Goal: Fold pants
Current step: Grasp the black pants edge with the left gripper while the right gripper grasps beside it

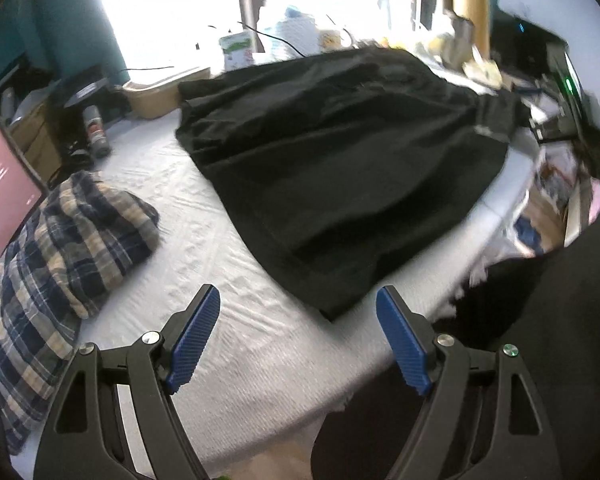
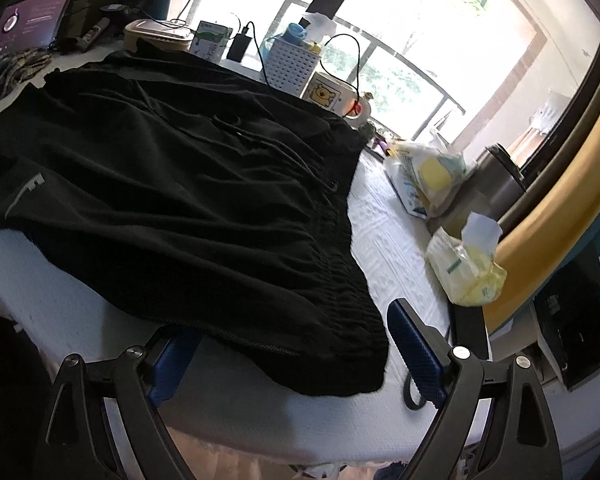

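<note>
On the white padded table (image 1: pixel 240 332) the black pants (image 1: pixel 340 168) lie spread flat, no fold visible yet, while the left gripper (image 1: pixel 298 336) hovers spread and empty and the right gripper (image 2: pixel 296 352), also spread, straddles their near waistband corner.

I see the pants (image 1: pixel 340 168) spread flat on the table (image 1: pixel 228 320), reaching its near edge. Left of them lies a bunched plaid cloth (image 1: pixel 72 240), with a laptop (image 1: pixel 4 184) just behind it. In the right wrist view, tissue packs (image 2: pixel 464 276) sit right of the pants, and a basket (image 2: pixel 290 64) and mug (image 2: pixel 328 94) stand behind them.
</note>
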Demonstrator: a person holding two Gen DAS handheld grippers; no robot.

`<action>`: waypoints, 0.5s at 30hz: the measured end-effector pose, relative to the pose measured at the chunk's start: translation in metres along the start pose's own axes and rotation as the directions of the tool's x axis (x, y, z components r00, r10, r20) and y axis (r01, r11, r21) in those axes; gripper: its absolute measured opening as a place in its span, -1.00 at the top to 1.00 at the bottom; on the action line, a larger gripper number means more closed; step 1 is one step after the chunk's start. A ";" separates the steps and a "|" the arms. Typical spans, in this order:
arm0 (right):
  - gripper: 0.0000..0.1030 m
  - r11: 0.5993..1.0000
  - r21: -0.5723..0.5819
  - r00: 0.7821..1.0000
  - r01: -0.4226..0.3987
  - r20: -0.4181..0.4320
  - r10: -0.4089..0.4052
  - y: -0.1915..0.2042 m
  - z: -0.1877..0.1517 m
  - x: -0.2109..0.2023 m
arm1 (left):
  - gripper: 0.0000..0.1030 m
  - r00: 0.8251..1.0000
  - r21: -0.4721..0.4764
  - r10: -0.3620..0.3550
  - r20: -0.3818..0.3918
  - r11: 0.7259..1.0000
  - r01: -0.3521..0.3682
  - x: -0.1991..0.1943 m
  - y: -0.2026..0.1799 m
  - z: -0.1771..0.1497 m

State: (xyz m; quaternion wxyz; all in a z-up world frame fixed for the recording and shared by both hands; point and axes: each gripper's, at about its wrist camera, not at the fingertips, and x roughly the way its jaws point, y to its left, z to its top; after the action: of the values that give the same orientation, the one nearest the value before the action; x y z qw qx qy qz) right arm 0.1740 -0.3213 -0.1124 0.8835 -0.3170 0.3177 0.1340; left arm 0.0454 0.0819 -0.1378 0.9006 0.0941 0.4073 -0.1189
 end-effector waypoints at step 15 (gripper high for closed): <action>-0.78 0.999 0.044 0.999 -0.031 -0.015 0.032 -0.007 0.006 0.007 | 0.48 0.991 0.176 0.091 0.094 0.979 -0.107 0.028 -0.022 0.019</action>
State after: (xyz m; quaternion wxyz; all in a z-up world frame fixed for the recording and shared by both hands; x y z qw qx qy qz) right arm 0.1849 -0.3224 -0.1104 0.8854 -0.2937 0.3324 0.1386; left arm 0.0708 0.0515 -0.1481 0.9099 0.1904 0.3506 -0.1141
